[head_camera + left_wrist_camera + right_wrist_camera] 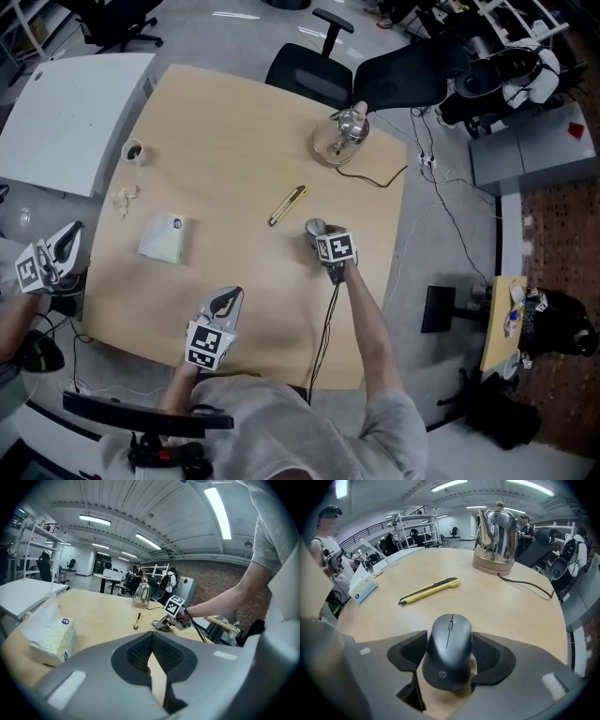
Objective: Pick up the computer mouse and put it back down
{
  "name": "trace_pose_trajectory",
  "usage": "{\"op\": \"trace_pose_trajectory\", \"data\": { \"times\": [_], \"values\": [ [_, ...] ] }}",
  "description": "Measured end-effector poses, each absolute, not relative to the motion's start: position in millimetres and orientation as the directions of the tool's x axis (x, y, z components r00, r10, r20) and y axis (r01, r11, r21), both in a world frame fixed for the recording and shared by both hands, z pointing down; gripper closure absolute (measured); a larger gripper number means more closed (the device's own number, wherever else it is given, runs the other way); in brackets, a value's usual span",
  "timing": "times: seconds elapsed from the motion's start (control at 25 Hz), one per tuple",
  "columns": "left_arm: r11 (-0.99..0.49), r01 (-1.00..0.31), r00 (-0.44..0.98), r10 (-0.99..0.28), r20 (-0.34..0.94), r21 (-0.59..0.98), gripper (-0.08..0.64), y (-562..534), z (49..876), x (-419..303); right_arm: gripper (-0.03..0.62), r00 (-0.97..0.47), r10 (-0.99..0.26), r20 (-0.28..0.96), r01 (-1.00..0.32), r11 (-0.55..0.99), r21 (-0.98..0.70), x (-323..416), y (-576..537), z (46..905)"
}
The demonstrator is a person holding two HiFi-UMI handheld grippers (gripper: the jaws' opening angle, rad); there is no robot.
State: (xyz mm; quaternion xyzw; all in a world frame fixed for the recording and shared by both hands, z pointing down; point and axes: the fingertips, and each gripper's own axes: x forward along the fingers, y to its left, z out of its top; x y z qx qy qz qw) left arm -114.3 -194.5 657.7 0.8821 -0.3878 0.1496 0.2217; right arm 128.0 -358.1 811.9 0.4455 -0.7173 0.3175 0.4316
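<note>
- The right gripper [321, 234] points steeply down onto the wooden table [234, 141], at about 3 o'clock from the table's middle.
- Its jaws stand wide, one on each side of the computer mouse [449, 648]. A gap shows between the mouse and the left pad. The right pad is just beside the mouse, and I cannot tell whether it touches.
- The mouse is dark grey and sits flat on the tabletop between the pads, its scroll wheel pointing away from the person.
- The left gripper [228, 298] hangs over the near edge at about 6 o'clock. Its jaws are drawn together at the tips with nothing in them.
- A yellow utility knife [287, 205] lies at about 11 o'clock from the mouse, near it but apart.
- A steel kettle [345, 131] stands on its base at about 1 o'clock on the table.
- A tissue pack [166, 237] lies at about 9 o'clock, well apart from the mouse.
</note>
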Motion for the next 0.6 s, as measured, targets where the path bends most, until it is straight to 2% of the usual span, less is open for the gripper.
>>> {"op": "trace_pose_trajectory", "data": {
  "times": [0.6],
  "values": [
    [-0.599, -0.754, 0.652, -0.629, 0.425, 0.271, 0.54, -199.6, 658.5, -119.6, 0.298, -0.2, -0.334, 0.921, -0.91, 0.411, -0.049, 126.5, -358.6, 817.7]
  ]
}}
